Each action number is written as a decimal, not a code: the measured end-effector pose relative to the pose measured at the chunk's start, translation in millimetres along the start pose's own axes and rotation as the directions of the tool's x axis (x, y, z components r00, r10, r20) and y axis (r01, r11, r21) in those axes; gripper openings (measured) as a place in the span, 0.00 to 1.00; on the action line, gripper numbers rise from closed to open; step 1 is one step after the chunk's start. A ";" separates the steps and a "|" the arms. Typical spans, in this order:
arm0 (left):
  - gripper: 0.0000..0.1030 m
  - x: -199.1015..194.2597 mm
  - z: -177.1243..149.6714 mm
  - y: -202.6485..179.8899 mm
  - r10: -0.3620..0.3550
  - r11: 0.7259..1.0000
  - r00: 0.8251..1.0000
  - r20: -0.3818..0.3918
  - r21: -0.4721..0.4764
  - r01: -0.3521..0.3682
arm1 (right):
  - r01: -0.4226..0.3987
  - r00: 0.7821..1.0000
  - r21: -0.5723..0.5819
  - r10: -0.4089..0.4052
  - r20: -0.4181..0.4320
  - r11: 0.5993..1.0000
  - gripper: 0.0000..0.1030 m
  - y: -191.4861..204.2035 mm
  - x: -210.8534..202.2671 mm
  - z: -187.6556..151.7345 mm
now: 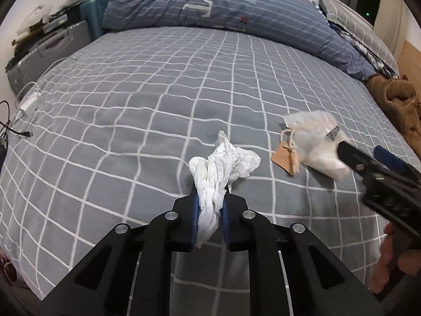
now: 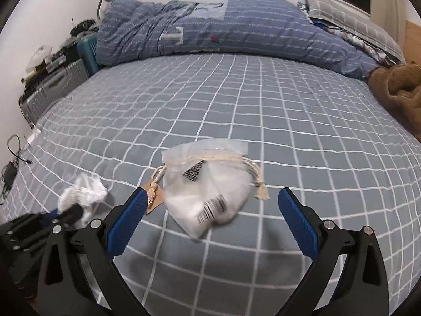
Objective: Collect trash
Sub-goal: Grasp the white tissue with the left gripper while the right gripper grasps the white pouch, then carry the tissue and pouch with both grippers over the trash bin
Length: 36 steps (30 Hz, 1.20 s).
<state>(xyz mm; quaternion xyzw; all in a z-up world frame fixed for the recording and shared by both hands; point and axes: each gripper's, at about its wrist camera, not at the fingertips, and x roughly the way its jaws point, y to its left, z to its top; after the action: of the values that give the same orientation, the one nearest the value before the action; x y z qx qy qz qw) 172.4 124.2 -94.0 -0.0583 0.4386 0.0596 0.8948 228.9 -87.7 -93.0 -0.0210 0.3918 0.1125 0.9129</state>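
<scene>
Bed (image 2: 236, 121), checked grey cover; trash on its near half.
Your right gripper (image 2: 213, 200) is spread wide around the plastic bag (image 2: 208, 184) lying flat, kraft tag (image 2: 154, 196) just beside its left finger. Your left gripper (image 1: 209, 205) pinches the crumpled tissue (image 1: 221, 166) between blue pads, above the cover.

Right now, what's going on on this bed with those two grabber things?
A person is collecting trash off the checked bedsheet with a handheld gripper in each hand. The left gripper is shut on a crumpled white tissue, pinched between its blue pads. The right gripper is open, its fingers either side of a clear plastic bag with barcode stickers, a string and a brown tag, which lies on the sheet, not yet gripped.
</scene>
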 end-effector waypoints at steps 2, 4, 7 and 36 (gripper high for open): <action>0.13 0.0 -0.1 -0.1 0.005 1.000 1.000 0.002 0.003 -0.005 | -0.004 1.000 0.006 0.004 -0.024 1.000 0.82 1.0 12.5 0.5; 0.13 0.7 -1.6 3.0 0.008 1.000 1.000 0.000 0.007 -0.008 | -0.016 0.998 0.014 0.017 -0.053 1.000 0.74 0.6 23.2 -0.3; 0.13 3.6 -0.3 3.8 0.010 1.000 1.000 -0.004 0.004 -0.010 | -0.014 0.998 0.016 0.015 -0.063 1.000 0.63 -0.8 29.0 -3.4; 0.13 -25.4 -17.6 -25.6 -0.049 0.998 0.999 0.011 0.035 0.049 | 0.030 0.999 0.041 -0.030 0.010 0.999 0.24 -27.4 -51.8 -31.0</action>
<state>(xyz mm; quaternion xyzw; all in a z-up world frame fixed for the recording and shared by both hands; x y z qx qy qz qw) 147.3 94.8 -83.2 -0.0533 0.4328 0.0304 0.8994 178.3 -128.2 -78.6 -0.0077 0.3887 0.0908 0.9168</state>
